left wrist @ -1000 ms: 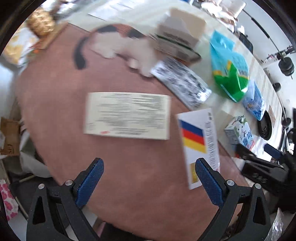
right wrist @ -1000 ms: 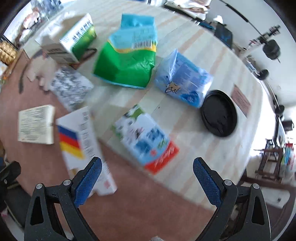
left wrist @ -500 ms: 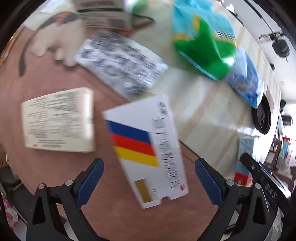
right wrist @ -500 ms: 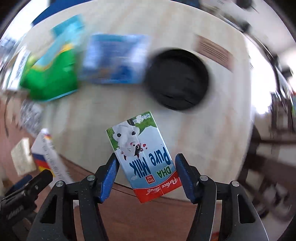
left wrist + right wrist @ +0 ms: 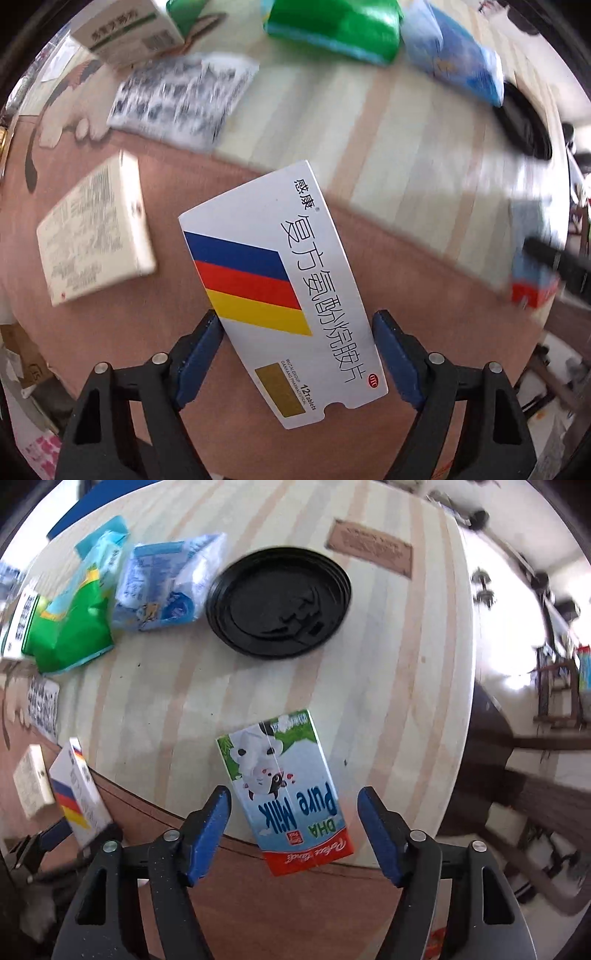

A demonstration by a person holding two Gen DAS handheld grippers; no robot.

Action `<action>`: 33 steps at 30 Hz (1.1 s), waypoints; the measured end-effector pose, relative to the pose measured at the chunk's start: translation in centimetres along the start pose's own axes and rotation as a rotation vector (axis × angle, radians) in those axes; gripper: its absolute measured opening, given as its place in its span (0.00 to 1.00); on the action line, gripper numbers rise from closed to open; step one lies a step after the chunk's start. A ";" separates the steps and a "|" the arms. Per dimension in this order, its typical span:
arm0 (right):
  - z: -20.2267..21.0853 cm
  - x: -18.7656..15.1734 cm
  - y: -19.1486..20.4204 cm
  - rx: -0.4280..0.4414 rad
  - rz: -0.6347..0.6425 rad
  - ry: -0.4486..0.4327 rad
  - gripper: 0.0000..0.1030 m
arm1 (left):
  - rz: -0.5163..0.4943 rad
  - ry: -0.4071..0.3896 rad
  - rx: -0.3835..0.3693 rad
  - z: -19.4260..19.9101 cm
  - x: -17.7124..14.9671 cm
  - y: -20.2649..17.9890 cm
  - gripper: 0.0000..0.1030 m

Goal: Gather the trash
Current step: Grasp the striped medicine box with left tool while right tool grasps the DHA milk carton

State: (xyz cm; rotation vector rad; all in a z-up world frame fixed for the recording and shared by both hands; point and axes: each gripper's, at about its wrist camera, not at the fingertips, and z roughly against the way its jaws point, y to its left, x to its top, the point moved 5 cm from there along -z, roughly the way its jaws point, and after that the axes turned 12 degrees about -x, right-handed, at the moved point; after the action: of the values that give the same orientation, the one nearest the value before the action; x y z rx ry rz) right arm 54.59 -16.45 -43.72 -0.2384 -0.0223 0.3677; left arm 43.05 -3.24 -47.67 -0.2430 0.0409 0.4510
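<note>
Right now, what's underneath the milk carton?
The milk carton lies mostly on the pale striped tabletop, its red end over the brown mat. Whatever sits directly beneath the carton is covered, so I cannot see it.

In the left wrist view, motion blur smears the print on the cream box (image 5: 98, 236) and on the black-and-white packet (image 5: 181, 101), so neither can be read. The green bag (image 5: 340, 27) and the carton (image 5: 129, 31) run off the top edge. A black lid (image 5: 524, 125) near the table's right edge is a dark streak. In the right wrist view, the brown label (image 5: 369, 548) carries text too small to read, and the room beyond the table (image 5: 406, 664) is blurred.
</note>
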 end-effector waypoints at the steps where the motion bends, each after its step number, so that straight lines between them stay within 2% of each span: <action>1: 0.3 0.2 0.6 -0.011 0.021 -0.007 0.71 | 0.006 -0.012 -0.008 0.0 -0.2 -0.1 0.80; 5: -0.6 -0.3 2.7 -0.027 0.090 0.005 0.70 | 0.054 -0.025 -0.008 0.3 0.1 0.0 0.79; 6: -0.7 -0.6 3.2 -0.028 0.098 0.001 0.65 | 0.069 -0.034 -0.018 0.5 0.2 0.0 0.76; 7: -0.6 -0.7 3.3 -0.018 0.093 -0.019 0.52 | 0.073 -0.041 -0.023 0.9 0.4 1.0 0.74; 10: 0.0 -1.3 3.5 -0.026 0.087 -0.050 0.52 | 0.049 -0.068 -0.030 2.5 -0.6 3.7 0.74; 16: 1.6 -3.2 3.3 0.012 0.060 -0.070 0.51 | 0.020 -0.135 -0.031 6.0 -0.8 3.7 0.74; 23: 6.5 -5.7 4.4 0.046 0.045 -0.148 0.51 | -0.008 -0.251 -0.048 12.5 -2.1 4.6 0.74; 26: 9.2 -7.4 5.6 0.078 0.051 -0.198 0.51 | 0.007 -0.309 -0.054 15.5 -3.9 6.2 0.74; 30: 12.2 -10.1 7.8 0.127 0.080 -0.246 0.51 | 0.037 -0.392 -0.047 18.2 -9.1 7.8 0.74; 33: 14.2 -12.9 10.0 0.166 0.121 -0.276 0.51 | 0.073 -0.452 -0.051 19.9 -13.4 10.7 0.74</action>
State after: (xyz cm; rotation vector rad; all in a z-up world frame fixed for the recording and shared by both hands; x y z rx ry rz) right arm 38.15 -8.82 -31.98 -0.0232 -0.2488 0.5185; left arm 26.06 5.15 -29.53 -0.1857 -0.4055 0.5714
